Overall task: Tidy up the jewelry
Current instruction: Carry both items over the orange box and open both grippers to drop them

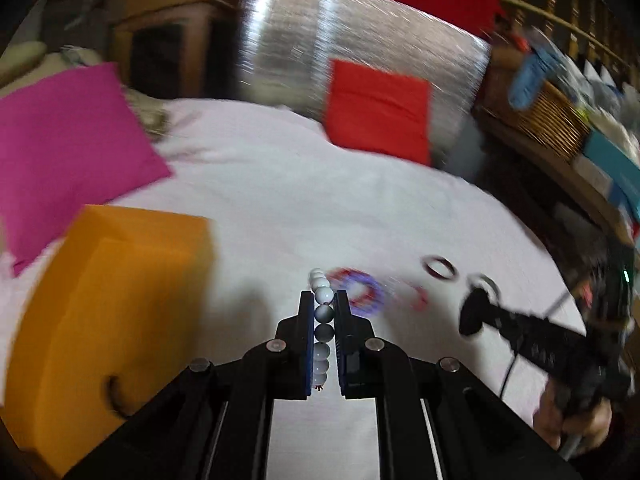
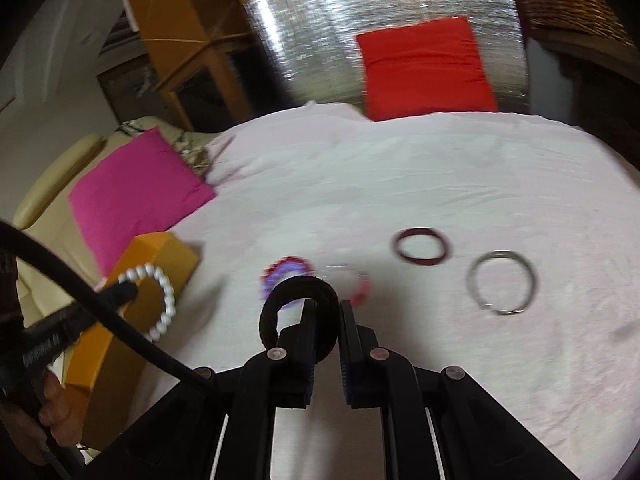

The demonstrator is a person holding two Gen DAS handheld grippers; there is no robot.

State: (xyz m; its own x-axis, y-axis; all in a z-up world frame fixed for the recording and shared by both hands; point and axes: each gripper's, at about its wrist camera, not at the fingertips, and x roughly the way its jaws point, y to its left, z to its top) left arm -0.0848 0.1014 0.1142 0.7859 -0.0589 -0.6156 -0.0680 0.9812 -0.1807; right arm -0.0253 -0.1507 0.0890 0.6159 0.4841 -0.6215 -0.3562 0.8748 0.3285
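Note:
My left gripper point(image 1: 324, 300) is shut on a white pearl bracelet point(image 1: 323, 314), held above the white cloth next to an orange box point(image 1: 116, 312); the bracelet also shows in the right wrist view point(image 2: 162, 300) over the orange box point(image 2: 160, 260). My right gripper point(image 2: 326, 306) is shut on a black fabric ring point(image 2: 280, 300); it also shows in the left wrist view point(image 1: 472, 314). On the cloth lie a purple-red beaded bracelet point(image 2: 286, 270), a red-white bracelet point(image 2: 358, 286), a dark red bangle point(image 2: 420, 246) and a silver bangle point(image 2: 502, 282).
The white cloth point(image 2: 400, 168) covers the bed. A pink cushion point(image 2: 132, 196) lies at the left and a red cushion point(image 2: 428, 68) at the far edge against a silver foil panel point(image 2: 360, 12). Wicker baskets and shelves point(image 1: 552, 116) stand at the right.

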